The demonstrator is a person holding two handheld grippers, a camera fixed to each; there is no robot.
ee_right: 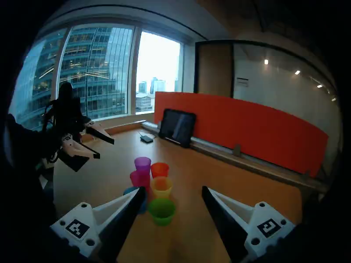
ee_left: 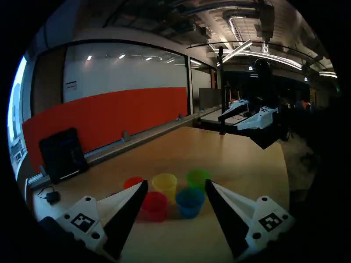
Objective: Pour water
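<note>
Cups (ee_left: 164,184) are standing upright, clustered on the table (ee_left: 237,162), lying straight ahead of the left gripper (ee_left: 175,181) and right gripper (ee_right: 173,188), both hovering spread wide, empty and seemingly equally near.

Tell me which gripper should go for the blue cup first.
Left, probably. The blue cup stands in the front row, framed by the fingers of the open left gripper, nothing before it. For the right gripper, also open, it is half hidden behind one finger, and the green cup stands nearer.
</note>
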